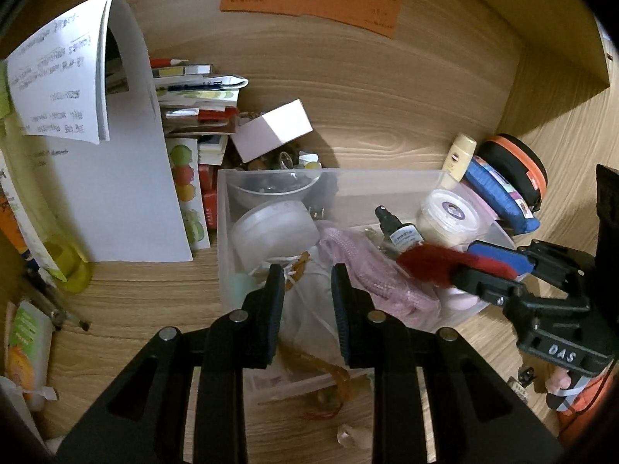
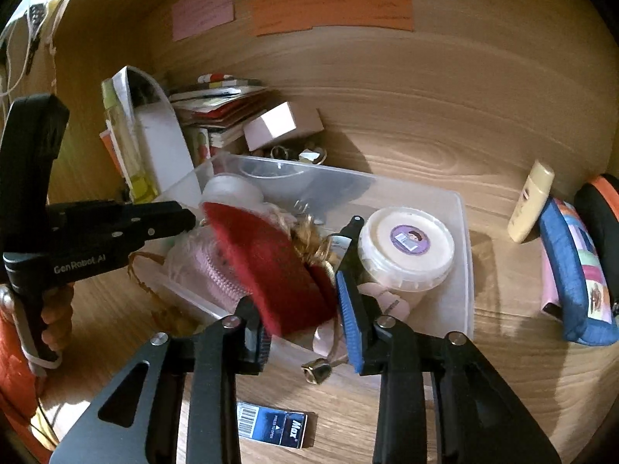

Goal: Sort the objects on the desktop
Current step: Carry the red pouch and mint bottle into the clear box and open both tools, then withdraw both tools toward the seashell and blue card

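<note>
Left wrist view: the left gripper [image 1: 305,309] fills the lower centre, its fingers parted with nothing between them, hovering over the near wall of the clear bin [image 1: 387,176]. From the right edge the right gripper [image 1: 460,259] reaches in, clamped on a red pouch [image 1: 429,265] above the bin's right half — so the right hand, not the left, has the task's thing.

Right wrist view: the red pouch [image 2: 271,270] sits in mid-frame between the right gripper [image 2: 305,328] fingers, its long axis running from upper left down to lower right, towards the camera. It hangs over the bin's pink knit [image 2: 209,270] and beside the white tub [image 2: 406,247]. The jaws look pressed on its lower end. The left gripper [image 2: 182,216] comes in level from the left edge — its tips just beside the pouch's upper end; from this side I cannot tell its opening.
</note>
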`<action>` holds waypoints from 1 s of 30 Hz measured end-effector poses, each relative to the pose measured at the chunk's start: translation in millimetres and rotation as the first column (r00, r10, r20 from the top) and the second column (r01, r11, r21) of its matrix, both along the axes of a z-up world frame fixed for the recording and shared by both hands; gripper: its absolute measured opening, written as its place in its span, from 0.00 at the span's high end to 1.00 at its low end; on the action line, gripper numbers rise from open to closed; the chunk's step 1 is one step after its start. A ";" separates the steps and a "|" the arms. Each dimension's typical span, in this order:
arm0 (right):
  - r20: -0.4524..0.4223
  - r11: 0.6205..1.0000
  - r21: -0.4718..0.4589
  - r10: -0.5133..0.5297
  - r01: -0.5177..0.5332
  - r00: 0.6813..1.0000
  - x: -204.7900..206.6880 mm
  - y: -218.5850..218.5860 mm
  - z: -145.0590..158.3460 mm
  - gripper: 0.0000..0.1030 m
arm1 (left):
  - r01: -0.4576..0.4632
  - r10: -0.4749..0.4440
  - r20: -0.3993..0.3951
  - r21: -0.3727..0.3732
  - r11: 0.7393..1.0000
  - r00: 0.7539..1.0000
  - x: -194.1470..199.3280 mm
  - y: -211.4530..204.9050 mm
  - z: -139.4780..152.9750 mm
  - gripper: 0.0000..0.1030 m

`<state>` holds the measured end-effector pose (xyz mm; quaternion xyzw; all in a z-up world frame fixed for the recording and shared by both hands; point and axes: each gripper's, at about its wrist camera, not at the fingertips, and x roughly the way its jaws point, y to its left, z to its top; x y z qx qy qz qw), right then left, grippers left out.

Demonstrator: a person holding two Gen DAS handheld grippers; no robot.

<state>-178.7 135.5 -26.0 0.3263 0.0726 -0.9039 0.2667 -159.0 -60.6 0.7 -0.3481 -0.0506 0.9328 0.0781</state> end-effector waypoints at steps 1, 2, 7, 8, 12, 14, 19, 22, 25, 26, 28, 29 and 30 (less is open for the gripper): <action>-0.005 1.000 0.003 -0.004 0.004 1.000 0.2 -1.2 0.6 0.62 | 0.008 -0.008 -0.003 0.002 1.000 1.000 -1.2 -0.2 0.3 0.77; -0.014 1.000 0.006 -0.008 0.008 1.000 1.5 -1.1 1.5 0.57 | 0.009 -0.009 -0.008 0.005 1.000 1.000 -0.5 -0.5 1.2 0.77; -0.046 1.000 0.007 0.007 -0.007 0.999 9.1 -2.4 7.8 0.39 | 0.027 -0.026 -0.041 0.020 0.999 0.999 5.6 1.2 9.4 0.71; -0.049 1.000 0.005 0.012 -0.012 0.999 10.8 -2.1 9.4 0.39 | 0.028 -0.027 -0.045 0.017 0.999 0.999 5.9 2.2 10.9 0.70; -0.086 1.000 -0.015 0.025 -0.026 0.996 21.5 1.7 24.0 0.31 | 0.020 -0.021 -0.062 -0.007 1.000 0.998 9.6 9.8 19.2 0.60; -0.122 0.999 -0.036 0.018 -0.022 0.992 28.7 5.7 34.6 0.24 | 0.027 -0.028 -0.078 -0.013 1.000 0.997 13.9 13.5 23.5 0.60; -0.178 0.998 -0.054 -0.042 0.033 0.983 44.6 15.2 57.3 0.20 | 0.037 -0.040 -0.119 -0.027 0.999 0.992 35.6 16.4 34.5 0.46; -0.162 0.996 -0.082 -0.052 0.040 0.985 54.5 23.4 59.8 0.19 | 0.009 -0.020 -0.136 -0.077 0.997 0.990 50.4 14.7 38.0 0.37; -0.134 0.995 -0.076 -0.074 0.064 0.988 65.3 32.2 55.0 0.18 | -0.011 -0.001 -0.129 -0.086 0.996 0.992 62.4 8.3 35.2 0.36; -0.126 0.995 -0.066 -0.079 0.071 0.989 68.1 35.0 52.9 0.18 | -0.016 0.006 -0.122 -0.079 0.997 0.993 65.5 5.6 33.0 0.36; -0.114 0.995 -0.031 -0.096 0.093 0.989 75.3 39.2 47.6 0.18 | -0.033 0.026 -0.098 -0.067 0.997 0.995 71.9 -1.5 27.4 0.31; -0.110 0.995 -0.019 -0.104 0.102 0.989 77.4 41.1 45.1 0.18 | -0.039 0.033 -0.089 -0.062 0.997 0.995 74.0 -3.8 24.7 0.31; -0.102 0.994 -0.007 -0.112 0.111 0.988 79.9 42.5 42.3 0.18 | -0.043 0.038 -0.081 -0.059 0.997 0.996 76.2 -5.9 22.2 0.31</action>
